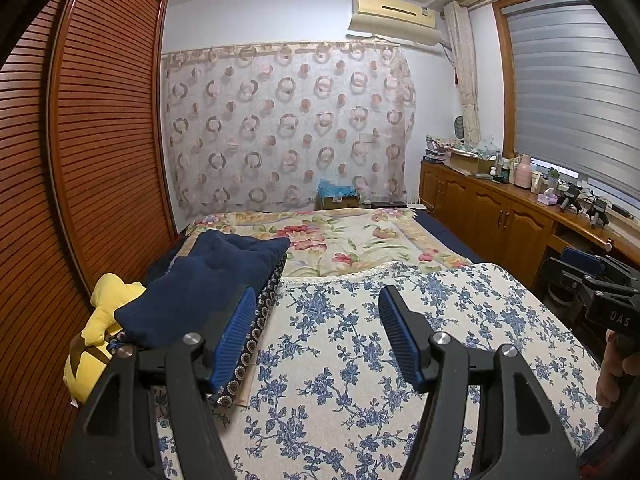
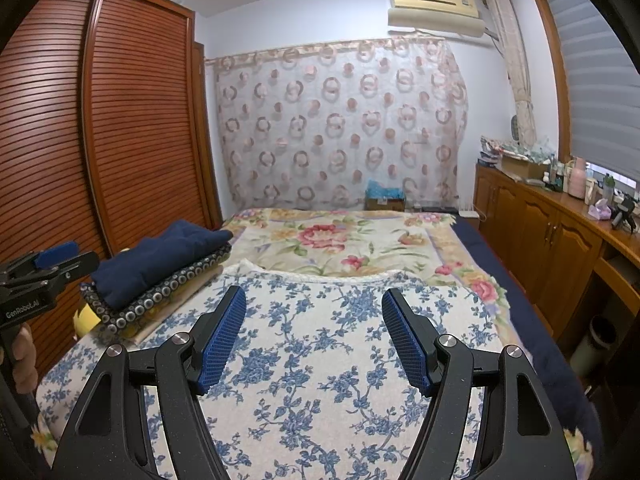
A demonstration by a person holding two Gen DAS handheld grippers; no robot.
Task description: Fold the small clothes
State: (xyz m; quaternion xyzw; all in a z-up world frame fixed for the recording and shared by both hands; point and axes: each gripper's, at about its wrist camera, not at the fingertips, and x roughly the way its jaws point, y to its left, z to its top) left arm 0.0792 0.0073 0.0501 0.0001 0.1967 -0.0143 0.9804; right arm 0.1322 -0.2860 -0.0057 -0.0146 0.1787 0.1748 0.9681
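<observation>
A cream garment with a blue flower print [image 1: 360, 344] [image 2: 320, 340] lies spread flat on the bed, its lace-trimmed edge at the far side. My left gripper [image 1: 318, 300] hovers open above its left part, blue pads apart with nothing between them. My right gripper [image 2: 312, 300] hovers open above its middle, also holding nothing. To the left sits a stack of folded clothes: a navy piece [image 1: 208, 280] [image 2: 160, 256] on top of a dark piece with a ring pattern [image 2: 160, 296]. Each gripper shows at the edge of the other's view, held by a hand.
A yellow plush toy [image 1: 100, 328] lies at the bed's left edge beside the stack. A slatted wooden wardrobe [image 1: 100, 140] stands on the left, wooden cabinets with clutter [image 1: 500, 208] on the right. A flowered blanket [image 2: 340, 240] covers the far half of the bed.
</observation>
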